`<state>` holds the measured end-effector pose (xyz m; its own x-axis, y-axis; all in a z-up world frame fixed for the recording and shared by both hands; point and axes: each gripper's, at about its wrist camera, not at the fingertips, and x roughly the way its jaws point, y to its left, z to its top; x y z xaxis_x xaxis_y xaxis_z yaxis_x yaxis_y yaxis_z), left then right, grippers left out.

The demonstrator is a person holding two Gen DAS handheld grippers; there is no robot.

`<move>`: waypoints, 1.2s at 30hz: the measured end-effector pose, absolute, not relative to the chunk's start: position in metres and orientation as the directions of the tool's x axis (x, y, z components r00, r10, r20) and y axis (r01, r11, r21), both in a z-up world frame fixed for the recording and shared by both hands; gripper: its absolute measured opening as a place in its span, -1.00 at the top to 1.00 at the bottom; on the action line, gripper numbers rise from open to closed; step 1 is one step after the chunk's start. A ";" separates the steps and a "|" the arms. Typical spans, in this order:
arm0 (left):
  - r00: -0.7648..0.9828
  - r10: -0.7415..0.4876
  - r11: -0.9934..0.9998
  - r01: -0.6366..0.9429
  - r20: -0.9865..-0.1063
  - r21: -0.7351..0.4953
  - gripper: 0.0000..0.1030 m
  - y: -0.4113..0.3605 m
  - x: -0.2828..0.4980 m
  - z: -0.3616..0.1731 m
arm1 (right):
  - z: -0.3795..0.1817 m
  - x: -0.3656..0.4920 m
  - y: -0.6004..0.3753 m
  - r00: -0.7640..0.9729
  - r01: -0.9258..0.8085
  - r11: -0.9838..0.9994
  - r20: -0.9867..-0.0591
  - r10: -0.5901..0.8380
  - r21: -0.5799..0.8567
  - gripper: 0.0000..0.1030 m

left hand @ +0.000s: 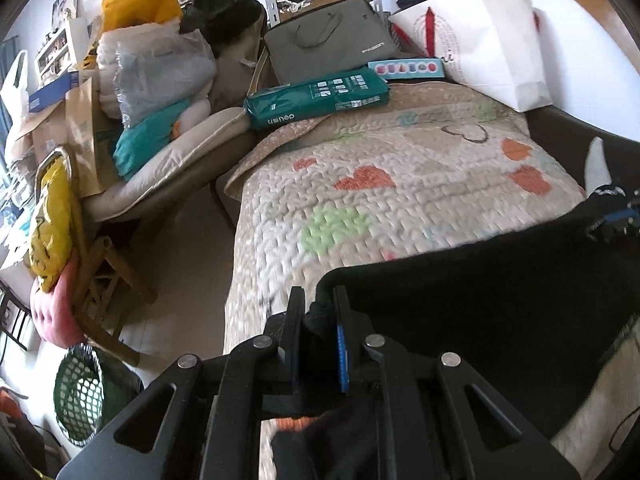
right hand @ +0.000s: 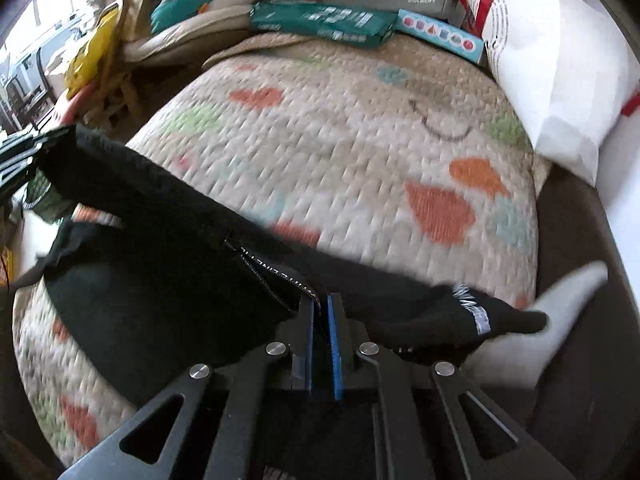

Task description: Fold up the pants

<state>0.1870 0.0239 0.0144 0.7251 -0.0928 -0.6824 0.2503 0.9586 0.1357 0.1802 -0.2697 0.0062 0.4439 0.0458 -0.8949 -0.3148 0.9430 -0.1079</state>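
The black pants [left hand: 480,300] are held stretched over a quilted bedspread with hearts [left hand: 400,168]. My left gripper [left hand: 319,300] is shut on a corner of the pants' edge; fabric bunches between its jaws. My right gripper [right hand: 320,304] is shut on the pants [right hand: 168,280] at the zipper [right hand: 264,276], and it shows at the far right of the left wrist view [left hand: 618,216]. The cloth spans between both grippers, a little above the bedspread [right hand: 360,128]. The left gripper appears at the left edge of the right wrist view [right hand: 20,156].
A white sock [right hand: 552,312] lies at the bed's right edge. A green package [left hand: 316,98], a light blue box [left hand: 406,68], a grey laptop bag [left hand: 324,44] and a white paper bag [left hand: 488,40] sit at the bed's far end. A cluttered chair [left hand: 160,160] and a green mesh basket [left hand: 80,392] stand left.
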 end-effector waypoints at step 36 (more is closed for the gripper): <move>0.584 -0.197 0.958 -0.056 -0.787 -0.281 -0.16 0.134 0.105 -0.052 | -0.011 0.120 -0.124 0.400 -0.479 0.874 -0.906 0.139 -0.077 -0.27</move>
